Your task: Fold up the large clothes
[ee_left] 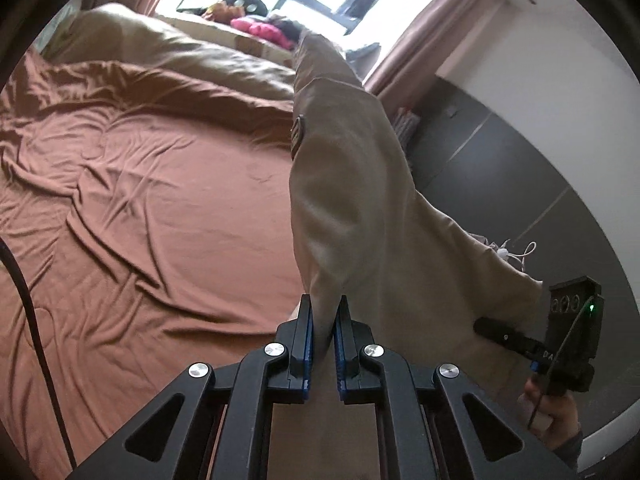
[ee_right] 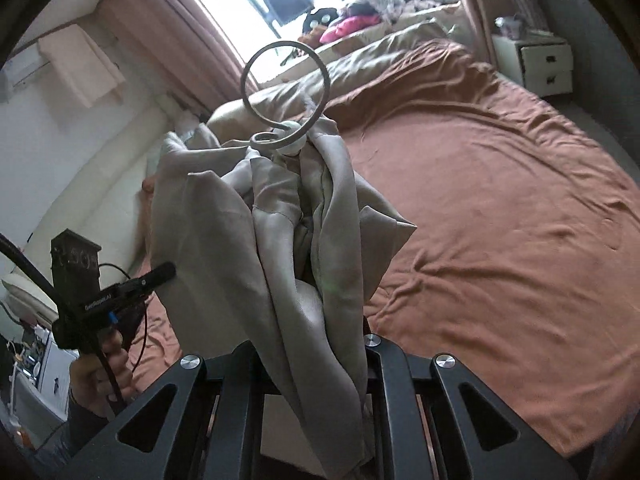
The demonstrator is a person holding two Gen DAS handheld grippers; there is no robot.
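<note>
A large beige garment (ee_left: 344, 184) hangs in the air over the bed, stretched between both grippers. My left gripper (ee_left: 325, 320) is shut on a fold of it, blue pads pressing the cloth. At the right edge of the left wrist view my right gripper (ee_left: 494, 330) is clamped on the garment's far edge, with a hand (ee_left: 554, 412) on its handle. In the right wrist view the beige garment (ee_right: 280, 240) bunches over the right gripper and hides its fingers. A drawstring loop (ee_right: 286, 80) with a toggle (ee_right: 294, 142) sticks up from it. The left gripper (ee_right: 160, 272) grips the cloth's left edge.
Below lies a bed with a wrinkled rust-brown sheet (ee_left: 152, 200) and a beige duvet (ee_left: 168, 52) at the far end. Clothes, one pink (ee_left: 264, 30), are piled by the bright window. A white nightstand (ee_right: 540, 64) stands beside the bed. Grey floor (ee_left: 500, 168) and a cable (ee_left: 520, 252) are on the right.
</note>
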